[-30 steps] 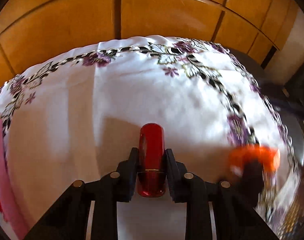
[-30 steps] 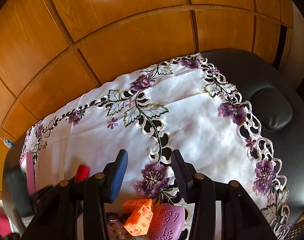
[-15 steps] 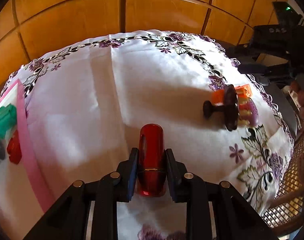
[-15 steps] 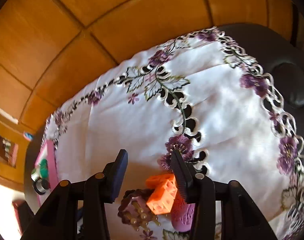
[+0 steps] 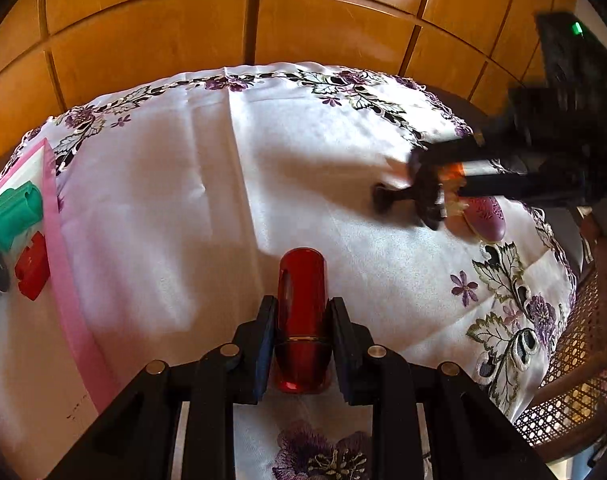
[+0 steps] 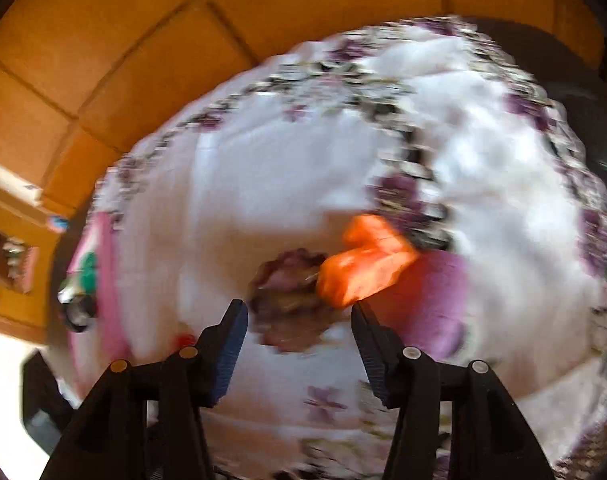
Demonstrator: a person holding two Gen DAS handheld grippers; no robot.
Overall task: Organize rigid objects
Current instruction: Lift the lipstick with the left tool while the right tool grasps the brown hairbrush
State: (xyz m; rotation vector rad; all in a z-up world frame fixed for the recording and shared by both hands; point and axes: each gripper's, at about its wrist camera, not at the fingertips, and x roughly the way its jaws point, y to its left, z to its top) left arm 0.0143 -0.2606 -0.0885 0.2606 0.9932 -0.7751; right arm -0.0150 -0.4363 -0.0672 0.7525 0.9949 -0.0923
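Left wrist view: the left hand-held gripper point(image 5: 302, 322) is clamped on a red cylinder point(image 5: 302, 312), held over the white embroidered cloth point(image 5: 163, 200) covering the bench. At the left edge, a pink-rimmed tray point(image 5: 59, 248) holds a green piece point(image 5: 13, 214) and a red piece point(image 5: 33, 266). On the right, the right hand-held gripper point(image 6: 299, 320) has just been opening; its jaws stand apart and grip nothing, with a blurred dark purple piece point(image 6: 291, 300) between them, beside an orange block point(image 6: 363, 266) and a purple oval piece point(image 6: 435, 304) on the cloth.
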